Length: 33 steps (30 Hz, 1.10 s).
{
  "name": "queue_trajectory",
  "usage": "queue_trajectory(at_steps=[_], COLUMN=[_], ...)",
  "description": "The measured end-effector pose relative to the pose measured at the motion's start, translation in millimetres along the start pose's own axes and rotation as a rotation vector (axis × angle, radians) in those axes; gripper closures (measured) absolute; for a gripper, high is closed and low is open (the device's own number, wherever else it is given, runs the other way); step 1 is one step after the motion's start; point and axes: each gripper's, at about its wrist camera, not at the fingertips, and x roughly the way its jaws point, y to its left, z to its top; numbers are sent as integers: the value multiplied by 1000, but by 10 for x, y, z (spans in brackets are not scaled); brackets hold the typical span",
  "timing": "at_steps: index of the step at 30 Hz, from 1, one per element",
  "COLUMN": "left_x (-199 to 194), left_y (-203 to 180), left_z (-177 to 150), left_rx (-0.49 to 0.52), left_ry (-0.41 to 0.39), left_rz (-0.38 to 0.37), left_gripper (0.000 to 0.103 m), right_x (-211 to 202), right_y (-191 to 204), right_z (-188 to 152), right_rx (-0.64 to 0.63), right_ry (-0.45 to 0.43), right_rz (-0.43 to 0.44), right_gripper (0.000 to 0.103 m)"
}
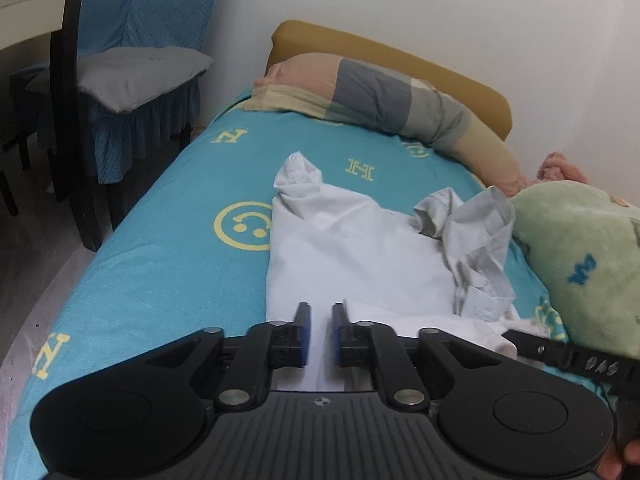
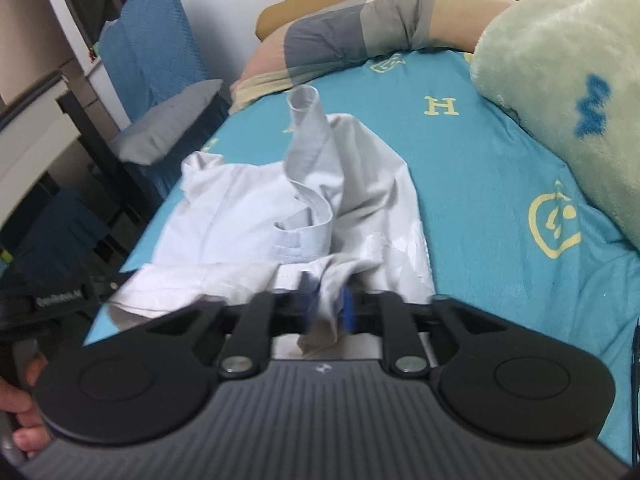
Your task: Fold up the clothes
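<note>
Landmark: the plaid pillow (image 1: 384, 100) at the head of the bed.

White shirt (image 1: 360, 256) lies on the teal sheet (image 1: 160, 264), on the near side of the pillow, well short of touching it. One sleeve (image 2: 308, 128) stands up toward the pillow; the collar end is bunched on the green-blanket (image 2: 560, 92) side.

Left gripper (image 1: 321, 320): jaws parted a little, flat cloth showing in the gap, pads not visibly pressing it. Right gripper (image 2: 326, 300): jaws parted, a loose fold of the hem hanging between the blue pads; blurred, so contact is hard to judge, but it does not look pinched.

Risks (judgement):
- Hem fold may snag on the right pads on withdrawal and drag the shirt askew.
- Upright sleeve may flop over and spoil a clean fold.
- Bunched collar leaves a lump under any fold.

Containers: none in view.
</note>
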Motion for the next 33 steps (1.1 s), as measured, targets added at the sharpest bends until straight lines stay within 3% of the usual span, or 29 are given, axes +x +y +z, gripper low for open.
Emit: queue_trajectory(at_steps=[1,2,7,8,10,13,18,21,23,28,33], left_x=[-77,-159,-582,-639,-731,-778,-557,-344,-205,-142,-119], left_y=[-26,-56,-325,-390,-484,-564,-620,-516,-394,-312,-319], left_z=[-26,-55,-295,-354,-480,-636,-719,-722,-734,-764,-737], left_rx=[8,18,111,135,159,175,226,220,197,203,183], left_ry=[-1,-1,10,16,20,30,14,-12,17,17,15], left_rz=[-8,-15,-42,-44,-44,-65,-11,76,94,93,90], left_gripper=[74,73,57,57,57,57,57,58,60,64,62], right_x=[-68,-149,-603,-679,-777,-786,-419,-249,-214,-242,-230], right_y=[-1,4,111,140,190,246,359,275,223,38,-43], right_z=[14,22,-41,-68,-165,-394,-733,-732,-727,-701,-680], right_rx=[19,37,66,63,51,40,-145,-152,-158,-74,-24], right_ry=[-6,-16,-53,-55,-54,-19,38,24,4,-18,-24], right_rz=[20,38,29,24,18,-6,-101,-128,-154,-245,-243], right_gripper=[33,28,27,28,51,78,80,83,84,83,83])
